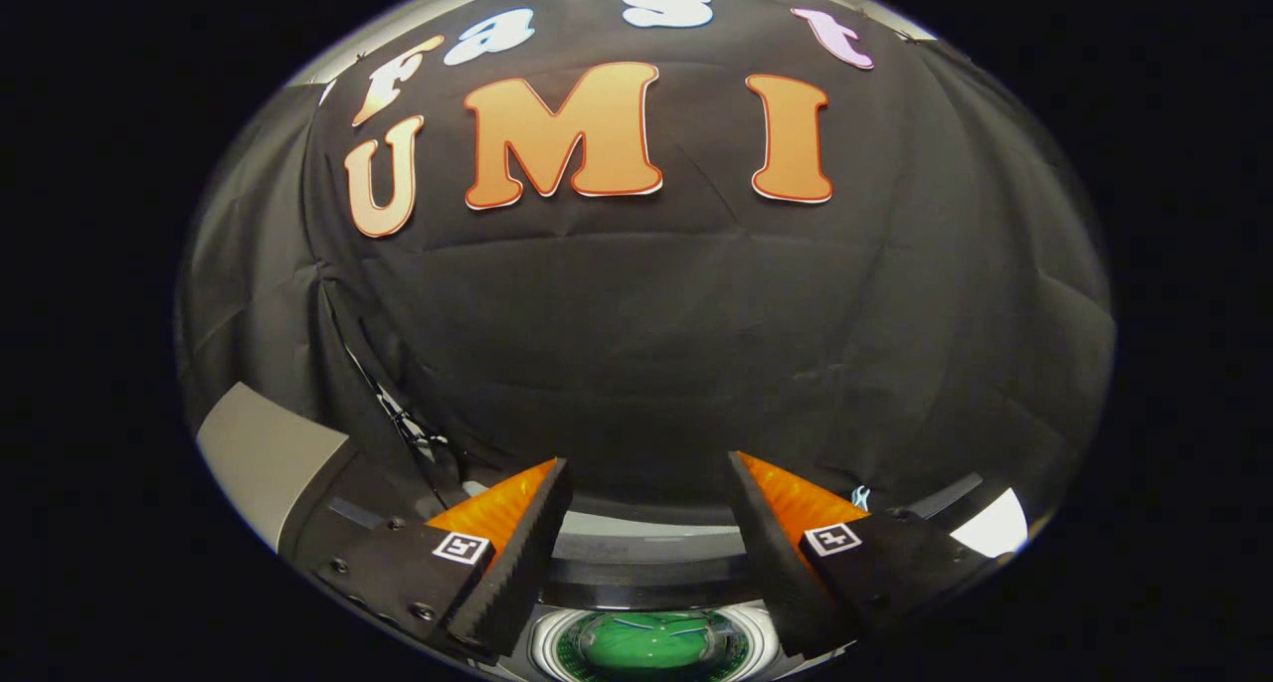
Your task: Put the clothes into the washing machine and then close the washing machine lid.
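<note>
My gripper (pixel 648 473) is open, its two fingers spread wide with nothing between them, pointing at the booth's black cloth wall. Below and between the fingers lies the washing machine's round opening (pixel 651 647), a white ring around a drum, with green cloth (pixel 646 640) inside it. A dark curved band of the washing machine top (pixel 646 568) runs just beyond the fingers.
A grey slanted panel (pixel 269 458) rises to the left of the left finger. Dark cables (pixel 413 428) hang down the wall behind it. A white patch (pixel 995 525) shows to the right of the right finger.
</note>
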